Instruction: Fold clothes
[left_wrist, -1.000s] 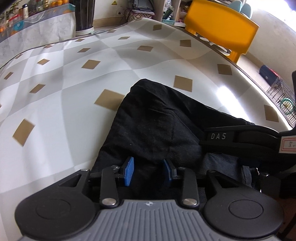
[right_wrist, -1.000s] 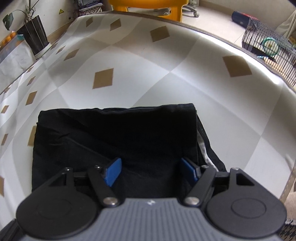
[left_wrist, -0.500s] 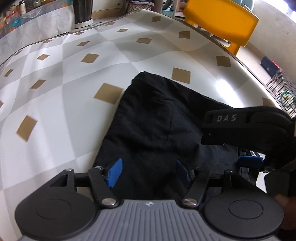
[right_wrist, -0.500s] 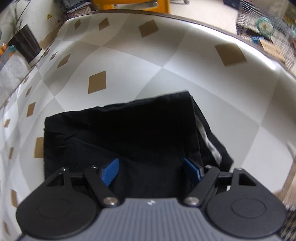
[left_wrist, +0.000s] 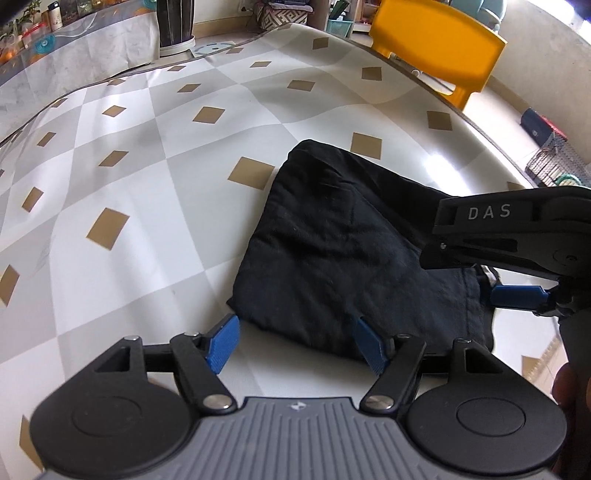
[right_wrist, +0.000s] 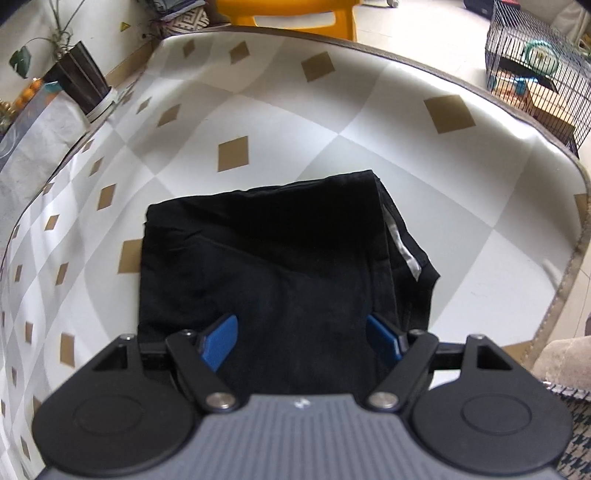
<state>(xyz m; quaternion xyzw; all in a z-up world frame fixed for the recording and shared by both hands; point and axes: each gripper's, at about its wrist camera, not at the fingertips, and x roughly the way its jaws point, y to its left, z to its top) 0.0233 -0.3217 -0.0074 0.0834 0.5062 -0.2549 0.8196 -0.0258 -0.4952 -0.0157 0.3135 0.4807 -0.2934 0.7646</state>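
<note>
- Here, folded black garment (left_wrist: 343, 254) lying flat on the diamond-patterned table (left_wrist: 155, 206), toward its near right corner, in a rough rectangle.
- Left gripper (left_wrist: 295, 343) held low and nearly level at the garment's near left corner, blue pads spread wide apart, nothing between them but cloth edge and bare tabletop.
- Left pad (left_wrist: 221, 341) over bare table just off the fabric; right pad over the black cloth's near hem.
- Right gripper (right_wrist: 301, 341) poised over the garment's near edge, pointing along the fold toward the far side of the table, pads likewise parted wide, gripping nothing.
- In the left wrist view, same right gripper (left_wrist: 517, 295) reaching in from the right, body marked "DAS", one blue pad level just above the garment's right edge.
- Pale strip (right_wrist: 404, 254) showing along the garment's right side, where layers stack unevenly.
- Part of a hand (left_wrist: 569, 384) at the lower right edge, behind the right gripper.
- Beyond the table: orange chair (left_wrist: 436, 48), dark striped pot (right_wrist: 79, 85) near the far left corner, wire cage (right_wrist: 535, 70) on the floor.
</note>
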